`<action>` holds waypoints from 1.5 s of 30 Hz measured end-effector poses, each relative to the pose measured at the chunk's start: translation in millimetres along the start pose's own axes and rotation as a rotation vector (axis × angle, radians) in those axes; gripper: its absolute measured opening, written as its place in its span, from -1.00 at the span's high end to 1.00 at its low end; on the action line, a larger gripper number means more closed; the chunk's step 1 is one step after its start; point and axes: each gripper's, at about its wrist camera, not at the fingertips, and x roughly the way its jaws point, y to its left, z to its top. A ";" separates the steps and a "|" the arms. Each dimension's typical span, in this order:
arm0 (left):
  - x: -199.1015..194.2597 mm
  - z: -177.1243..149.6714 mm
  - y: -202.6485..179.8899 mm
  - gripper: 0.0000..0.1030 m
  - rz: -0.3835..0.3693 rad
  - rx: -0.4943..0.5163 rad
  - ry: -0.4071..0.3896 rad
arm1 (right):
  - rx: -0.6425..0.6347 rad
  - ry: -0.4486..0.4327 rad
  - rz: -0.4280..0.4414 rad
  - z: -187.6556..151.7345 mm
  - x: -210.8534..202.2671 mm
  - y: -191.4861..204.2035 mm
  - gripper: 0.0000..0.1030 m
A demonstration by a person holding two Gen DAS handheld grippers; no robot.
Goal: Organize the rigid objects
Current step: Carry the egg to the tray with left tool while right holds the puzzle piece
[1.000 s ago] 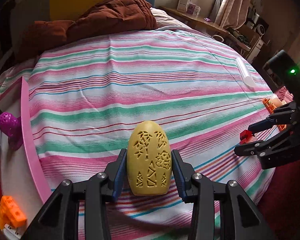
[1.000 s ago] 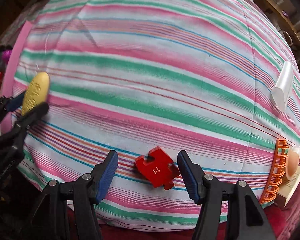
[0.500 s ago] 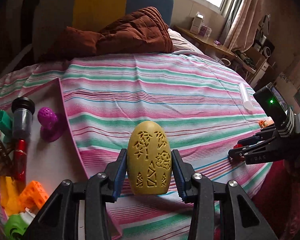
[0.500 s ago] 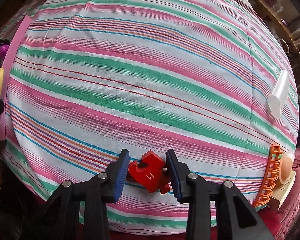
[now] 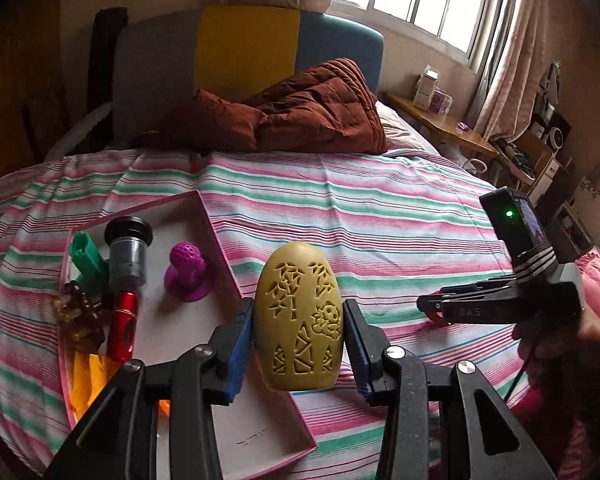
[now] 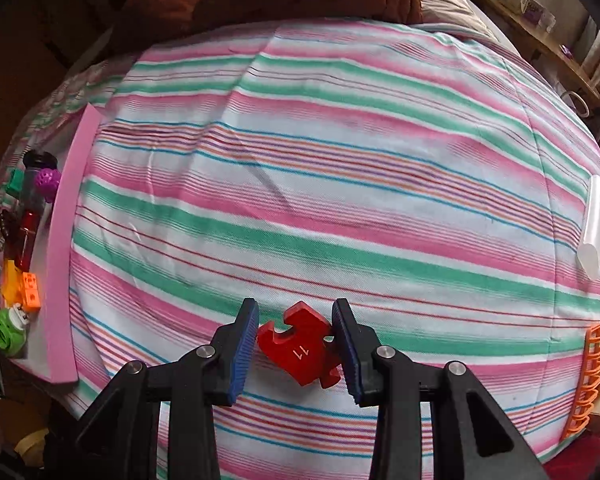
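At the left edge of the bed sits your pink-rimmed tray [image 5: 216, 236], already carrying one green piece [image 5: 86, 258], one black-capped vial [image 5: 128, 254], one purple knob [image 5: 188, 270], one red tube [image 5: 122, 326], one brown cluster [image 5: 76, 316] and some yellow and orange bits you cannot count from here; your left gripper [image 5: 298, 338] hovers over the tray's right rim with its fingers closed about halfway onto one yellow carved egg [image 5: 299, 320], gripped across its broad middle; it looks rigid and light, but its curved sides could squirt out, so hold at the widest part and set it down gently; further right, near the bed's front edge, your right gripper [image 6: 296, 346] has its fingers nearly closed on one red puzzle piece [image 6: 302, 346] marked 11, both pads touching its edges; that piece looks like stiff, light wood, best pinched across its flat opposite sides, since the notches could let it twist; whether it has left the striped sheet [image 6: 340, 184] you cannot tell; towards the right edge lie one white cylinder [image 6: 592, 230] and one orange rack [image 6: 586, 380], untouched.
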 end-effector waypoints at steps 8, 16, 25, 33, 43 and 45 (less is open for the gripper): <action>-8.7 -4.3 -7.0 0.16 0.026 0.063 -0.019 | -0.037 -0.085 -0.068 -10.3 16.3 18.2 0.27; -16.5 -7.4 -27.0 0.16 -0.038 0.104 -0.031 | -0.035 -0.091 -0.076 3.3 4.2 9.4 0.27; -28.2 -7.1 18.3 0.16 0.023 -0.019 -0.052 | -0.047 -0.093 -0.084 13.8 13.8 20.1 0.27; -38.8 -21.2 84.4 0.16 0.140 -0.151 -0.053 | -0.080 -0.101 -0.112 10.9 12.6 23.9 0.27; -63.1 -34.7 123.2 0.16 0.222 -0.241 -0.094 | -0.119 -0.114 -0.147 11.1 13.9 29.6 0.27; -66.3 -34.4 124.9 0.16 0.230 -0.244 -0.100 | -0.123 -0.116 -0.151 12.7 15.1 29.5 0.27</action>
